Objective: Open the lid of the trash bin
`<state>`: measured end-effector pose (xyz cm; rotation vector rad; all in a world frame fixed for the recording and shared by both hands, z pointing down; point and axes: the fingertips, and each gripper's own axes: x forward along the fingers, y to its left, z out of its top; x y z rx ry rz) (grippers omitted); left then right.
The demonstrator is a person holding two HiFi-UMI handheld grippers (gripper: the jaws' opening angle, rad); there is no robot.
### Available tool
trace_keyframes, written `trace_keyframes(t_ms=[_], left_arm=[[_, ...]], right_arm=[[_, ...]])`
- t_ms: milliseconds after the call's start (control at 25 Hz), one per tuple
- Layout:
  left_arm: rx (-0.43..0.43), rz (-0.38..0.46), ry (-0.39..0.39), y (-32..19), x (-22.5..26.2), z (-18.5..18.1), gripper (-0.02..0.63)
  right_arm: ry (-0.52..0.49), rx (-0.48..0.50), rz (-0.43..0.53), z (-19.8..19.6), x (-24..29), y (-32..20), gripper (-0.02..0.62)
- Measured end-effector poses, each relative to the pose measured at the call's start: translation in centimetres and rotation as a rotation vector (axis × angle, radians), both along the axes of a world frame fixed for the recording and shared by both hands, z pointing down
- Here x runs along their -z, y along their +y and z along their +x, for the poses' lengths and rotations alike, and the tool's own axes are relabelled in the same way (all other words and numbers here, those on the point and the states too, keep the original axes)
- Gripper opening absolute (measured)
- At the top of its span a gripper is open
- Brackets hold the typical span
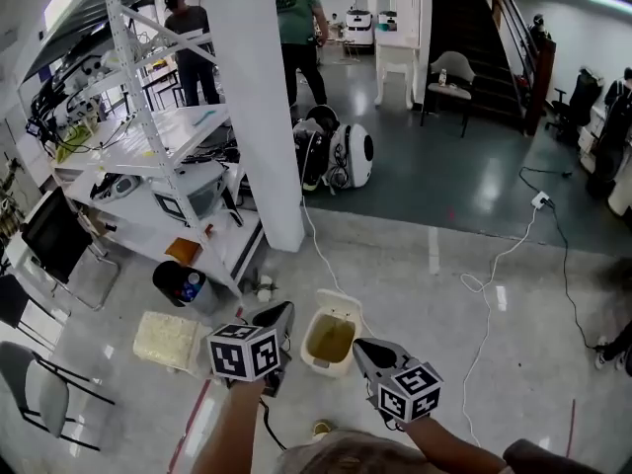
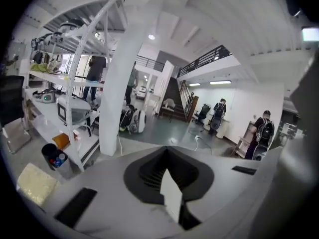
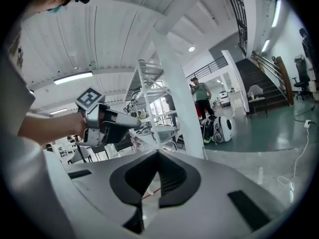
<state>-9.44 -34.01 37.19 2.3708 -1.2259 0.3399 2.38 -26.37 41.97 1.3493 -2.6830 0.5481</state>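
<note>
My left tool (image 1: 277, 316) and right tool (image 1: 364, 348) hang side by side at lower centre, both jaws closed, gripping nothing.

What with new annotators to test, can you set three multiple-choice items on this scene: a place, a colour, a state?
1. Where is the white trash bin?
A. On the shelf rack
B. On the floor between the tips of the left gripper and right gripper
C. On the stairs

2. What colour is the round bin beside the rack?
A. Black
B. Red
C. Green

3. How do the left gripper's jaws stand?
A. Wide apart
B. Clamped on a bottle
C. Tips together, holding nothing

Answers:
1 B: the head view shows it on the floor between both tips.
2 A: its wall is black.
3 C: the left gripper view shows the tips meeting, with only floor beyond.
</note>
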Motion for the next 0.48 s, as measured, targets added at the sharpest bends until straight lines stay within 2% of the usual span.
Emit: trace_keyframes(t_ms=[160,280,480], left_arm=[[-0.003,0.104,0.033,3.2,2.7,0.0,-0.012],[0.005,0.189,0.016,4.8,3.7,0.4,-0.012],[0.013,0.392,-0.033,6.2,4.2,1.5,-0.011]], right_arm=[[0.008,-0.017,0.057,-0.2,2.3,-0.2,0.032],[0.008,-0.035,0.089,-0.1,3.6,-0.3,0.032],[0.028,-0.052,0.140,0.1,4.9,-0.8,0.032]])
